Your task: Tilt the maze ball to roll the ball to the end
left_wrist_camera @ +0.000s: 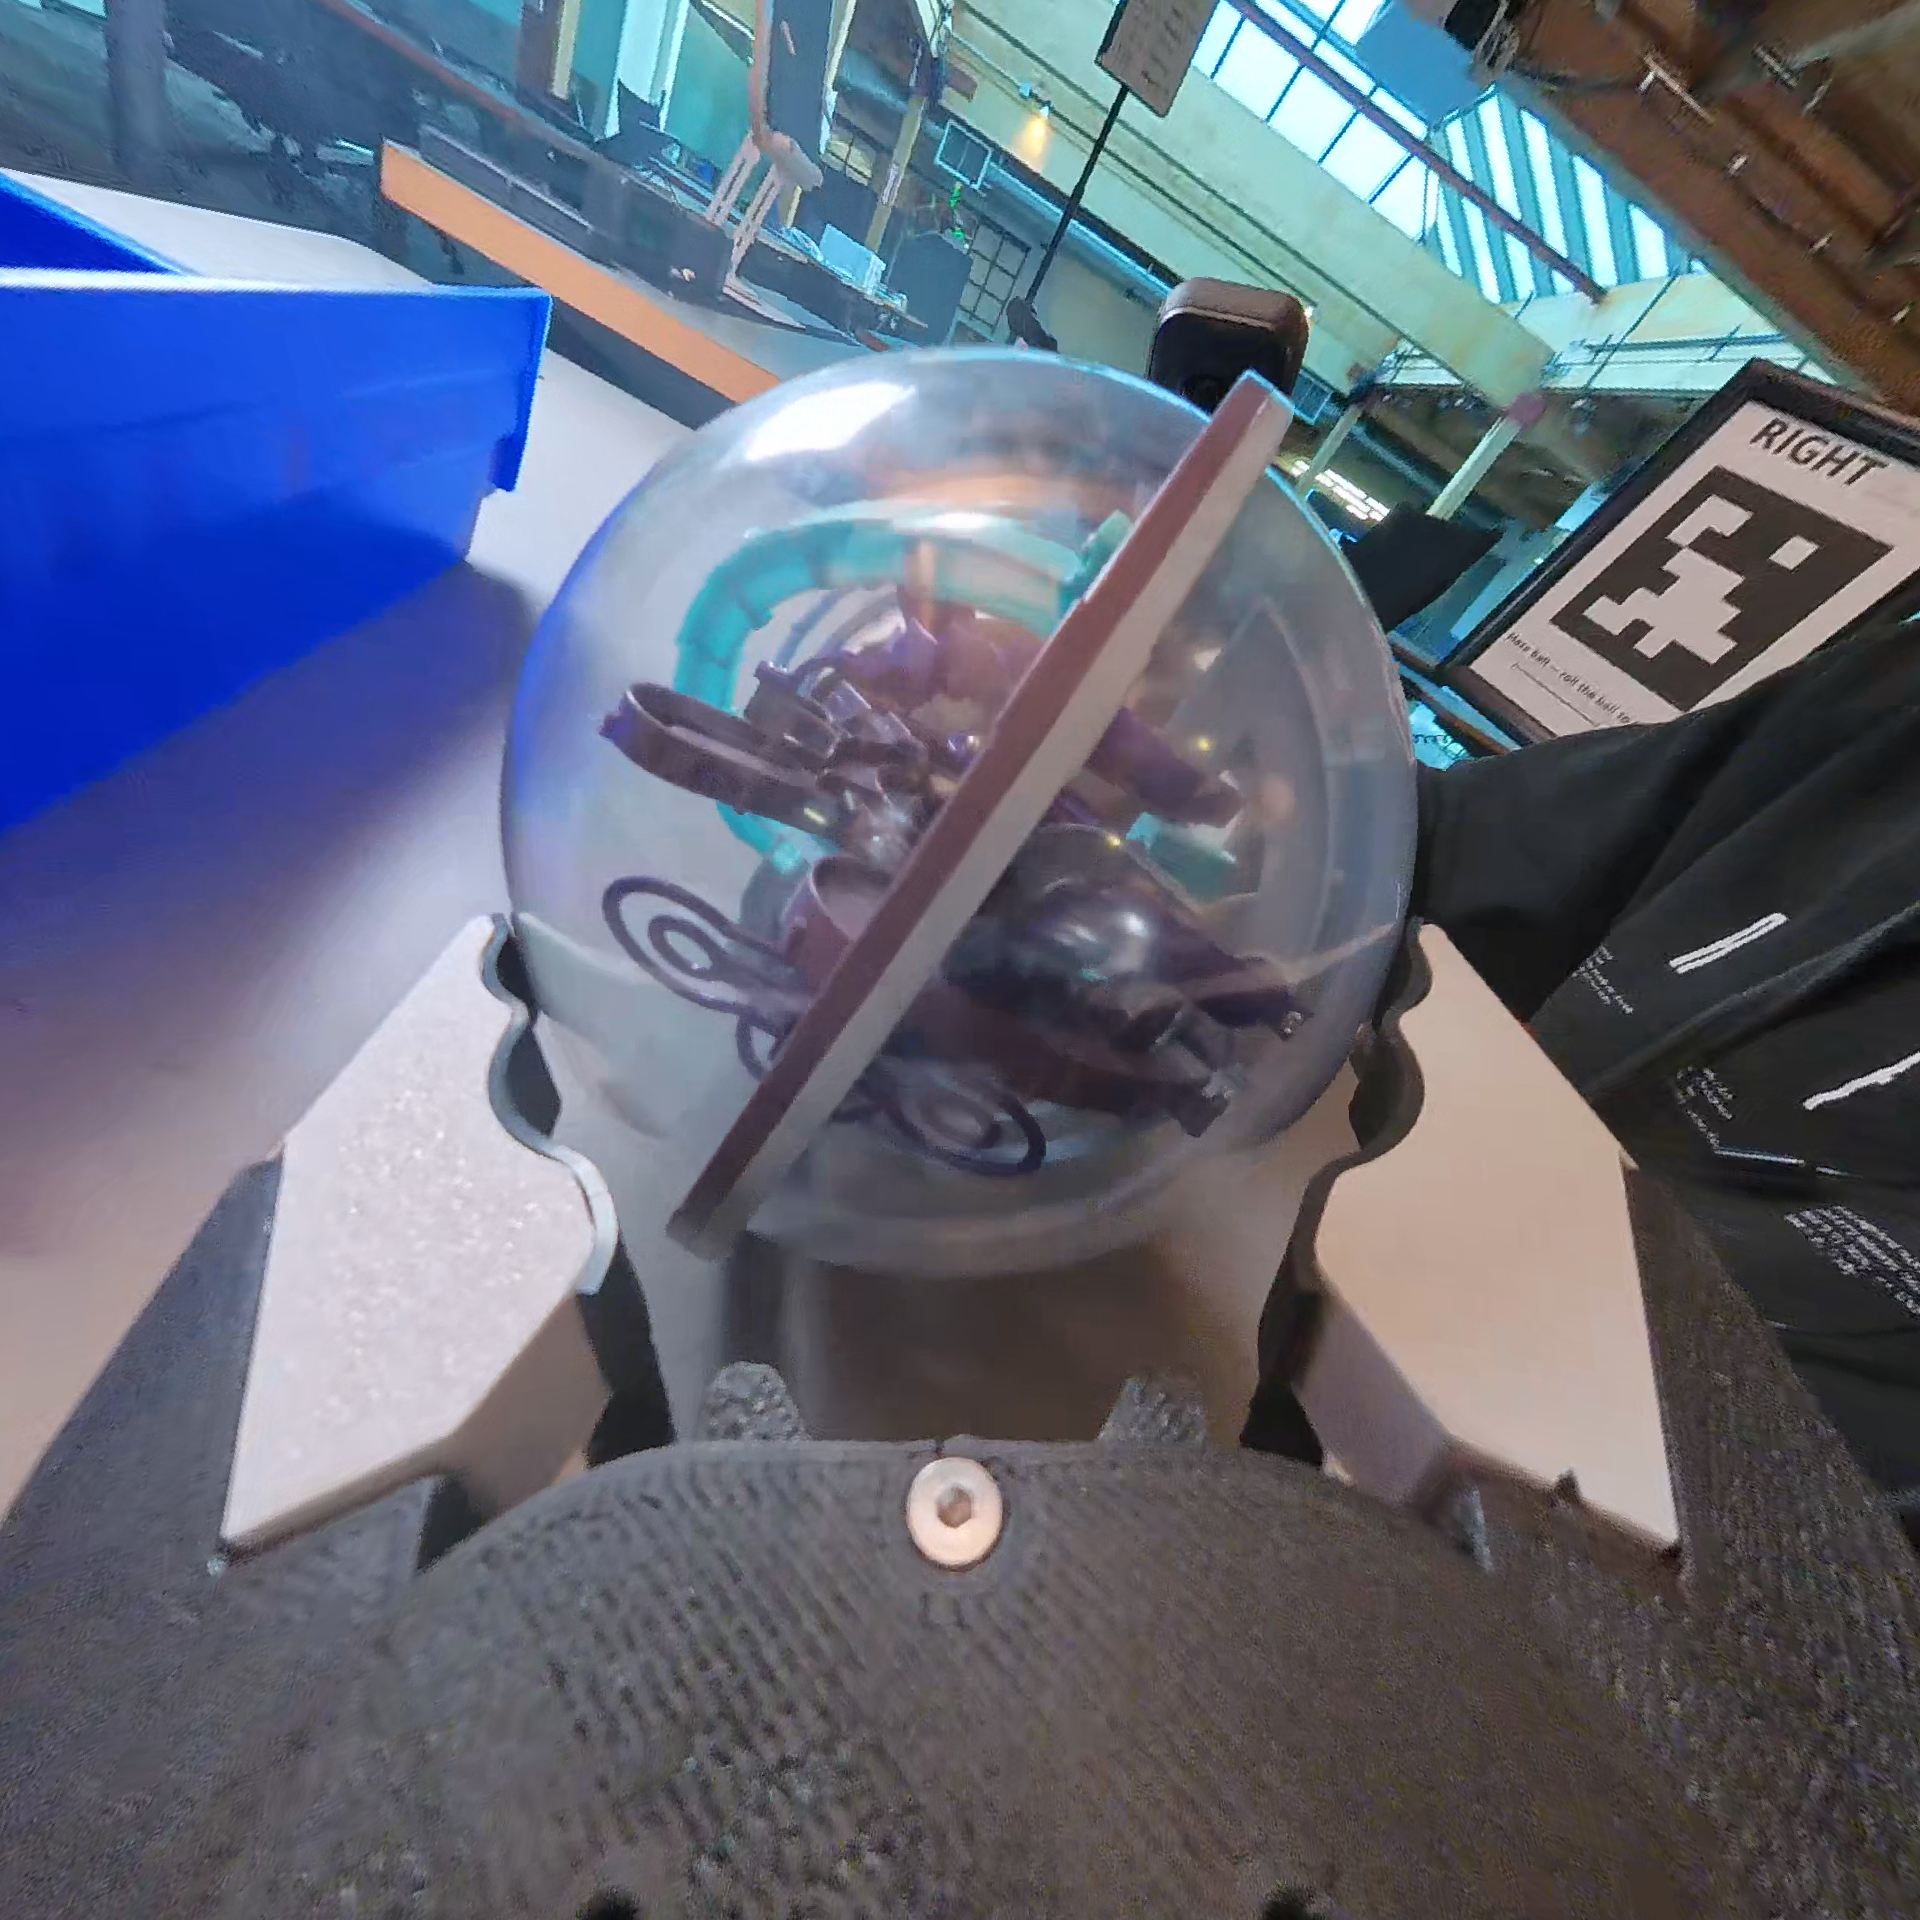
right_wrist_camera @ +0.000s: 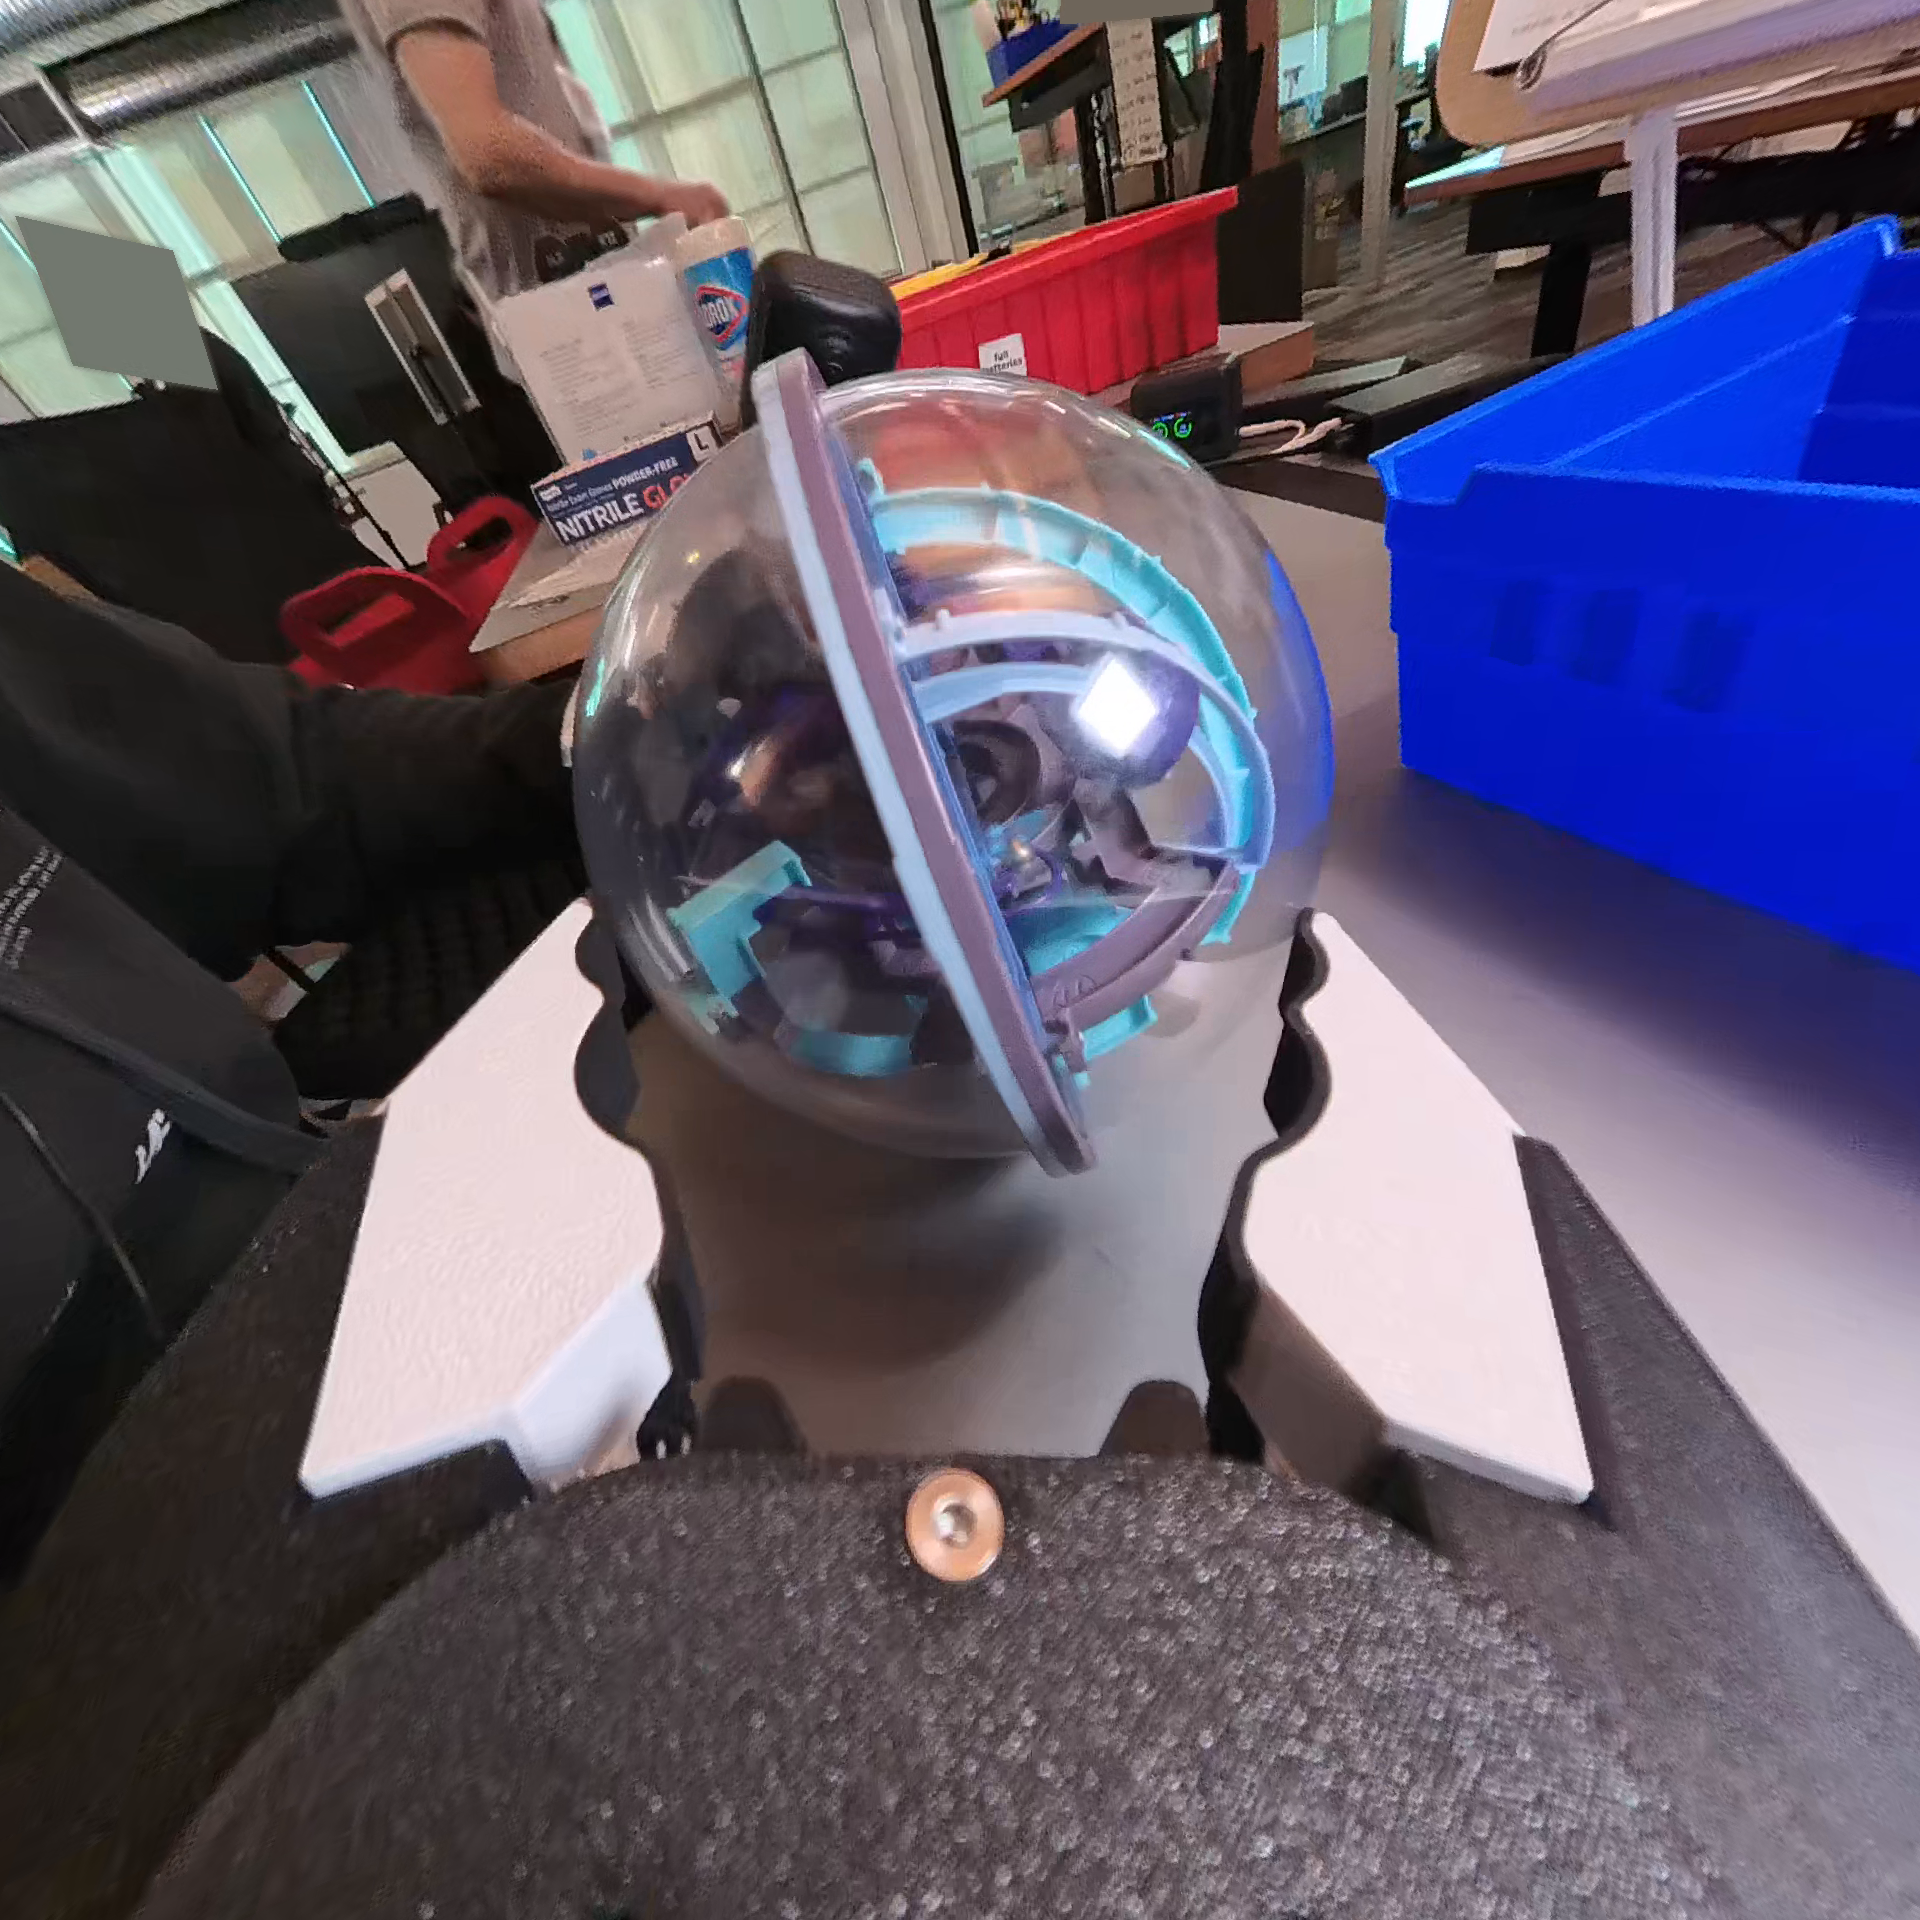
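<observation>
The maze ball (left_wrist_camera: 852,582) is a clear sphere with teal and purple tracks inside and a purple-grey ring around its middle, tilted diagonally. It is held off the grey table (left_wrist_camera: 208,997). My left gripper (left_wrist_camera: 951,966) is shut on its lower sides, white fingers (left_wrist_camera: 416,1143) touching both flanks. My right gripper (right_wrist_camera: 956,956) grips the maze ball (right_wrist_camera: 727,675) the same way from the opposite side. A small metallic ball (right_wrist_camera: 1023,854) seems to sit on a track near the centre. The other gripper's black camera shows behind the sphere in each view (left_wrist_camera: 1231,343) (right_wrist_camera: 826,312).
A blue bin (left_wrist_camera: 208,499) (right_wrist_camera: 1662,644) stands on the table close beside the ball. A black sleeve (left_wrist_camera: 1714,935) (right_wrist_camera: 260,779) is on the other side. A framed marker sign (left_wrist_camera: 1714,582), a red bin (right_wrist_camera: 1060,281), a glove box (right_wrist_camera: 613,499) and a standing person (right_wrist_camera: 499,125) are behind.
</observation>
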`<state>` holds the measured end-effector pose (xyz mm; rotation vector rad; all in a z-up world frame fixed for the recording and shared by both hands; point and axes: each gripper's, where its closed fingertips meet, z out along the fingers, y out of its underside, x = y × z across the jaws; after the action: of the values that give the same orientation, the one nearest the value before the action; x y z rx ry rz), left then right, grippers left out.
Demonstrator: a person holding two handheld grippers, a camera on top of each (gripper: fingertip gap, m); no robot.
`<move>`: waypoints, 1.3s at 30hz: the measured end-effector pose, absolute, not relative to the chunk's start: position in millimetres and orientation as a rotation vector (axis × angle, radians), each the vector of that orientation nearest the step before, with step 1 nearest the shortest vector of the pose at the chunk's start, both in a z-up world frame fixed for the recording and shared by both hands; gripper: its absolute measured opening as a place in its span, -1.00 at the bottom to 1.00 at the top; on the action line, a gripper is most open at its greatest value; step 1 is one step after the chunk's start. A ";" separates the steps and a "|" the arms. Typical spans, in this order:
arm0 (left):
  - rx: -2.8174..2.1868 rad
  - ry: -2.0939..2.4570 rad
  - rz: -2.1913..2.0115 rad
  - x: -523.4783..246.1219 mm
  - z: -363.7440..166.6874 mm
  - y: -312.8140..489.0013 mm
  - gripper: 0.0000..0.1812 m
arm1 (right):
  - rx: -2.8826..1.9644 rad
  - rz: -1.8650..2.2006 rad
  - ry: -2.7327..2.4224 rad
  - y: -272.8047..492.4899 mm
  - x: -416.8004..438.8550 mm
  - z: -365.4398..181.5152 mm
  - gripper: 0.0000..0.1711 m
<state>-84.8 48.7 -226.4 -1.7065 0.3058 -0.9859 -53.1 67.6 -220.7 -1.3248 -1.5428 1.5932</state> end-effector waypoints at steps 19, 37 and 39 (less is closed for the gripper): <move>-1.677 0.433 -0.853 -80.0 -226.5 44.8 0.70 | -1.130 1.318 -1.702 61.9 -48.9 -238.6 0.48; -1.737 0.499 -0.817 -72.9 -236.2 41.7 0.70 | -1.076 1.278 -1.691 59.8 -47.6 -231.8 0.55; -1.757 0.496 -0.851 -71.3 -238.7 40.4 0.70 | -1.072 1.295 -1.682 59.5 -46.9 -228.2 0.55</move>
<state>-71.3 40.4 -238.7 -1.7571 0.4960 -0.8510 -46.9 59.5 -228.2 -1.0725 -1.6815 1.2951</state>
